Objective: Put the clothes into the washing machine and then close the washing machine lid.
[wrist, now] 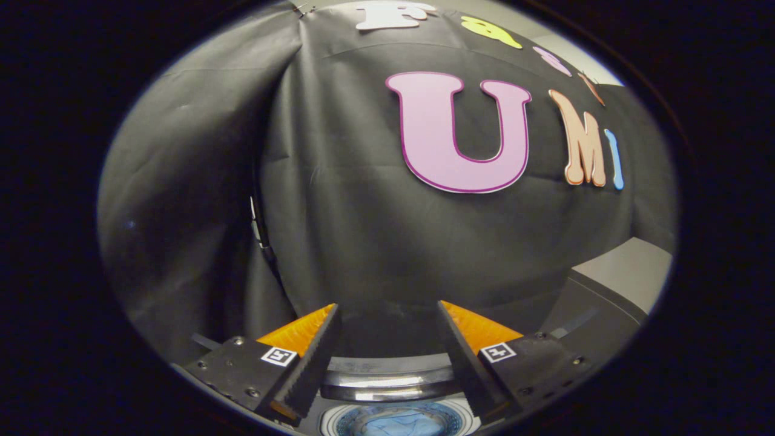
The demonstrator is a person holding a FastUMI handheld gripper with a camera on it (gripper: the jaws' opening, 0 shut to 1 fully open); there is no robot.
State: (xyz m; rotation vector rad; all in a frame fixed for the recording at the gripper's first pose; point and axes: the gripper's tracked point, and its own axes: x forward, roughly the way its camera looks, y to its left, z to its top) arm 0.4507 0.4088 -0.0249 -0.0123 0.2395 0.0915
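My gripper is open, with a wide gap and nothing between its fingers. It points at the booth's black cloth wall. Below the fingers lies the round opening of the washing machine, its shiny rim curving across between them. Inside the drum, blue clothes show at the bottom. The lid is hidden from me.
The black cloth wall hangs close ahead, with a folded seam to the left. A grey surface and a dark edge lie to the right beyond the right finger.
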